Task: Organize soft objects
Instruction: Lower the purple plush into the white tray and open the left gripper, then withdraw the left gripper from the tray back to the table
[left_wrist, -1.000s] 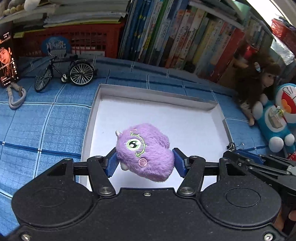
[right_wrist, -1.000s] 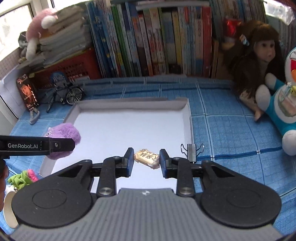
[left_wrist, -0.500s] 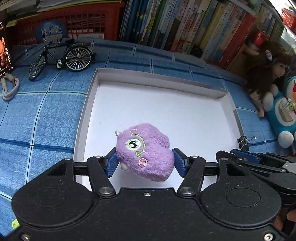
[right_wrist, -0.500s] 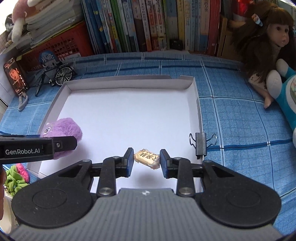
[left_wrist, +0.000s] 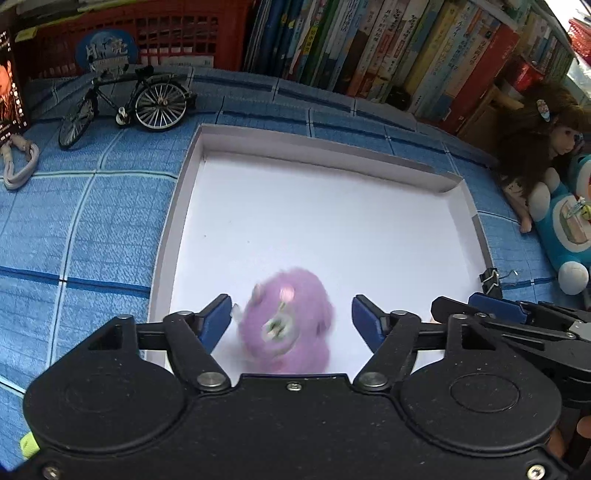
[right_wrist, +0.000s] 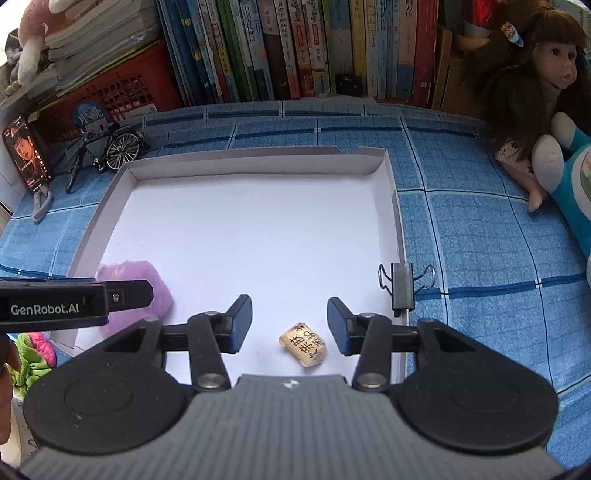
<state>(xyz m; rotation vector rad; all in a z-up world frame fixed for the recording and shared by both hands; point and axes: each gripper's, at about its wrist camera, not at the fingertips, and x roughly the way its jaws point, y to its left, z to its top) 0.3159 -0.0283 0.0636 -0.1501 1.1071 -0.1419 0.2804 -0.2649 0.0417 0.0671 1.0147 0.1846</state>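
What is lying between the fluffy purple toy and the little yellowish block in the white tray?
Nothing: in the right wrist view, only bare white tray floor separates the fluffy purple toy from the yellowish block.

"GenRobot.AI" stands in white letters on the black side of the left gripper (right_wrist: 51, 308), left of the right gripper's fingers (right_wrist: 242, 321). Between those fingers, nearer the right one, a small tan squishy block (right_wrist: 303, 344) bears dark Chinese characters. The book spines (right_wrist: 295, 48) far ahead carry print too small to read.
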